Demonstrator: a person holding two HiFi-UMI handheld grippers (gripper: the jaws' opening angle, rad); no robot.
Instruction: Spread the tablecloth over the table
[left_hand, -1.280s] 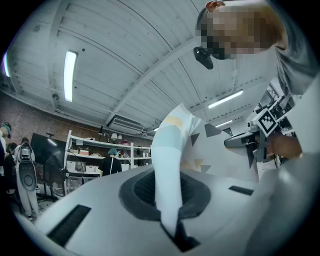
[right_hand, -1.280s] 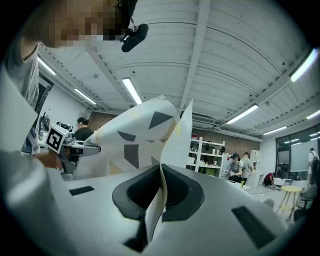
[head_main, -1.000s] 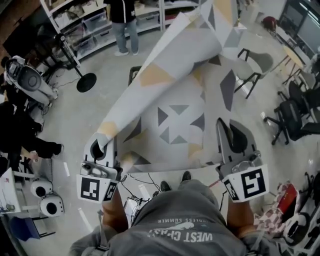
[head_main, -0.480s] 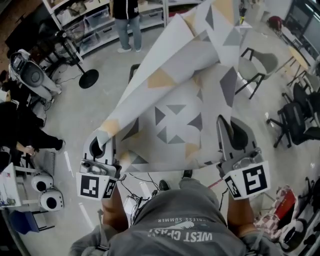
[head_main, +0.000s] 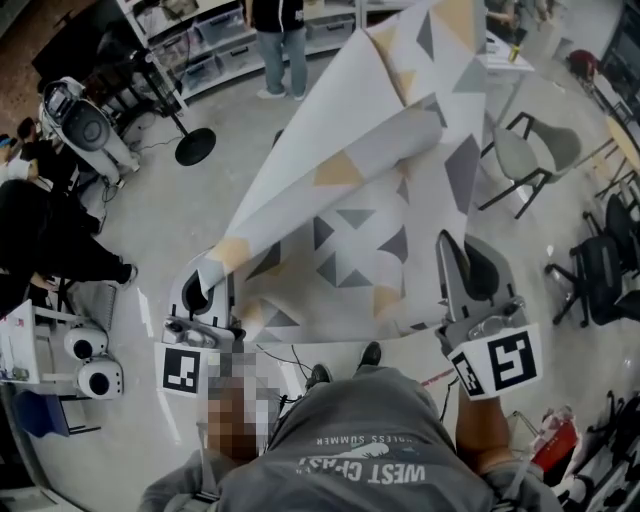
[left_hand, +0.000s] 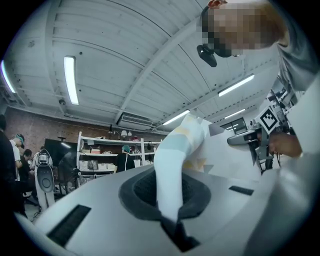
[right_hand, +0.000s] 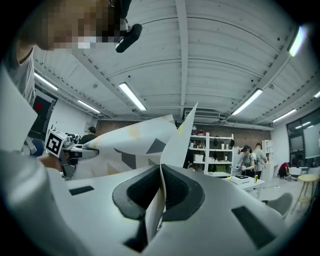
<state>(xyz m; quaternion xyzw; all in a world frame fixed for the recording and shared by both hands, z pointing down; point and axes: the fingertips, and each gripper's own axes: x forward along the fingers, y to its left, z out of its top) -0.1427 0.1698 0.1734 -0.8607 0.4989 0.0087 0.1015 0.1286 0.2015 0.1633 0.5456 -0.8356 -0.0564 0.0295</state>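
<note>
In the head view the tablecloth hangs in the air over the floor, stretched away from the person between the left gripper and the right gripper. It is pale grey with grey and pale orange triangles, and its left edge curls over. It looks light, thin and limp, perhaps slick, so the near corners seem the best hold. In the left gripper view the jaws are clamped on a bunched corner. In the right gripper view the jaws pinch a flat, thin edge.
</note>
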